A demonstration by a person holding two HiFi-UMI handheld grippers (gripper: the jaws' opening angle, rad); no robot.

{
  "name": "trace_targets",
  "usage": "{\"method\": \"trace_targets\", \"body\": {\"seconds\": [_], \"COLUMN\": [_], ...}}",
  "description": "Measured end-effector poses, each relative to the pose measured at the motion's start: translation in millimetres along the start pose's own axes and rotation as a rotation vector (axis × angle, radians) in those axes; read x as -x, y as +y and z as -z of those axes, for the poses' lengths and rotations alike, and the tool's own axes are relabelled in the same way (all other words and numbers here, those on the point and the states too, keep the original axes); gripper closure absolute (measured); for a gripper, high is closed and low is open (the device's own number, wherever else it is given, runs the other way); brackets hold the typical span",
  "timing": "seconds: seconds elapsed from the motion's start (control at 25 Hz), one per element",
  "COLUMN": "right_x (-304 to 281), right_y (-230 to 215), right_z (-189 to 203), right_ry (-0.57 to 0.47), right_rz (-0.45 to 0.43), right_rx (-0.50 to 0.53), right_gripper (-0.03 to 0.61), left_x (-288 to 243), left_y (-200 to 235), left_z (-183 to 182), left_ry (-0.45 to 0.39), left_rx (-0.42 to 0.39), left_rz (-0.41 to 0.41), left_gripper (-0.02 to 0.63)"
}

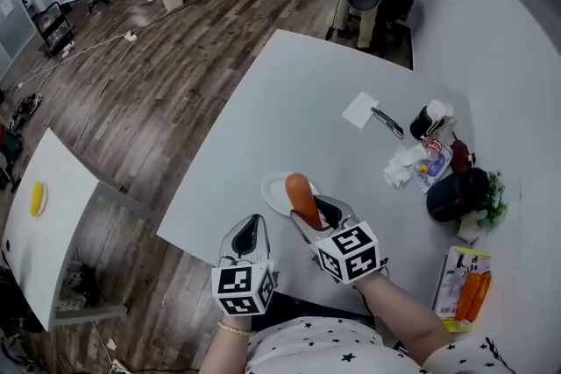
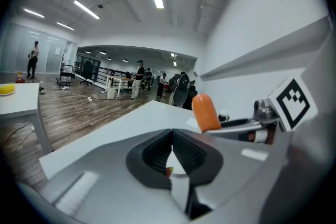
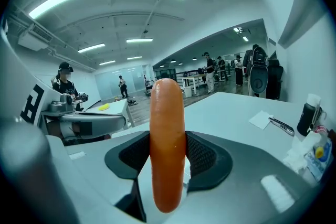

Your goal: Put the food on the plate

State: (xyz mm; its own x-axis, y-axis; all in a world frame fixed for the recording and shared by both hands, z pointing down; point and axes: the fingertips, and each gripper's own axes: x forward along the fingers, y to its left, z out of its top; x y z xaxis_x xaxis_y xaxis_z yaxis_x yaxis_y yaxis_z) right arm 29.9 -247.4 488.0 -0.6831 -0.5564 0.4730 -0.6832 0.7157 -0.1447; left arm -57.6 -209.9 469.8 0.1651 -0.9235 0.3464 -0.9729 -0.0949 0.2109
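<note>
Over the plate [image 1: 273, 185], fingers of my right gripper [image 1: 319, 214] pinch the sausage [image 3: 167, 155] upright; those of my left gripper [image 2: 170, 157] meet, empty. Released from this height, the sausage may roll off the rim.

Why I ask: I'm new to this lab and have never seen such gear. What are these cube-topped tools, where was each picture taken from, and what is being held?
There is no robot here. A person holds one hand-held gripper in each hand, and the cubes with square markers are part of those grippers. The head view comes from a camera on the person's head, looking down at a pale grey table. The other two pictures come from a camera riding on each gripper, looking along its fingers. The right gripper has its fingers closed on a smooth orange-red sausage, held at a small white plate. The left gripper is shut with nothing in it, near the table's edge. A white paper napkin lies farther off.
</note>
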Motion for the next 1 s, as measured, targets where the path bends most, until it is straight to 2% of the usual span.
{"method": "trace_targets", "body": {"seconds": [0.28, 0.48, 0.76, 1.0], "right_x": [-37, -63, -102, -126], "right_y": [-22, -38, -49, -57], "right_z": [20, 43, 70, 96], "right_ry": [0.114, 0.241, 0.407, 0.578], "right_rz": [0.025, 0.030, -0.030, -0.077], "right_rx": [0.049, 0.139, 0.319, 0.412], "right_gripper": [0.368, 0.368, 0.368, 0.368], "left_x": [-24, -34, -42, -44], "left_y": [16, 21, 24, 28], "left_z": [2, 3, 9, 14], "left_ry": [0.028, 0.047, 0.076, 0.094], "left_rx": [-0.013, -0.022, -0.016, -0.012], "left_rz": [0.048, 0.077, 0.104, 0.104], "left_gripper": [0.606, 0.606, 0.606, 0.606]}}
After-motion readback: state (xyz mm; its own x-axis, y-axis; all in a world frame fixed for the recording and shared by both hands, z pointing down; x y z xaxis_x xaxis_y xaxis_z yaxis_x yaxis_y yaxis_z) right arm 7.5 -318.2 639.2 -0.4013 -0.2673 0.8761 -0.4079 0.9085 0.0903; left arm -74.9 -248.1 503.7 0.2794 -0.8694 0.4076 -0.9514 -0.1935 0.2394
